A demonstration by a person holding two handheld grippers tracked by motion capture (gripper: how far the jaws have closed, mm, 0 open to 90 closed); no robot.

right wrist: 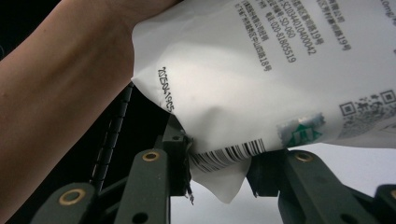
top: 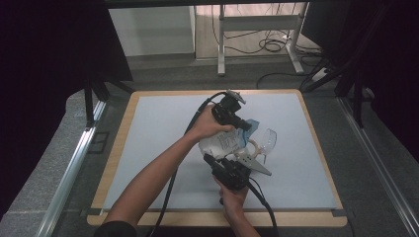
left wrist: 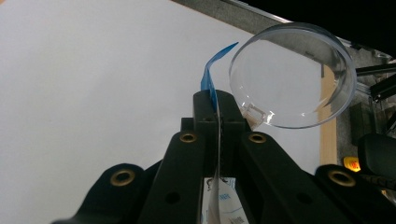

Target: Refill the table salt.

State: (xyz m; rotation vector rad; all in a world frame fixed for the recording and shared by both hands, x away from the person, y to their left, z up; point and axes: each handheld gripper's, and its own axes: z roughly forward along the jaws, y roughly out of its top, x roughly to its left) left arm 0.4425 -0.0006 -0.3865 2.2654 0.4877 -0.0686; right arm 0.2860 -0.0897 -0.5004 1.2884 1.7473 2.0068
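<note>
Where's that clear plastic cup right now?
In the high view the cup lies on the mat, right of the white pouch held by both grippers.

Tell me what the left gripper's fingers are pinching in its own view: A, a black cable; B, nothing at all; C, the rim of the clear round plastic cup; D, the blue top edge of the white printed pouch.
D: in the left gripper view the left gripper has its fingers shut on the thin blue top edge of the white printed pouch, while the clear round plastic cup sits just beside them.
</note>
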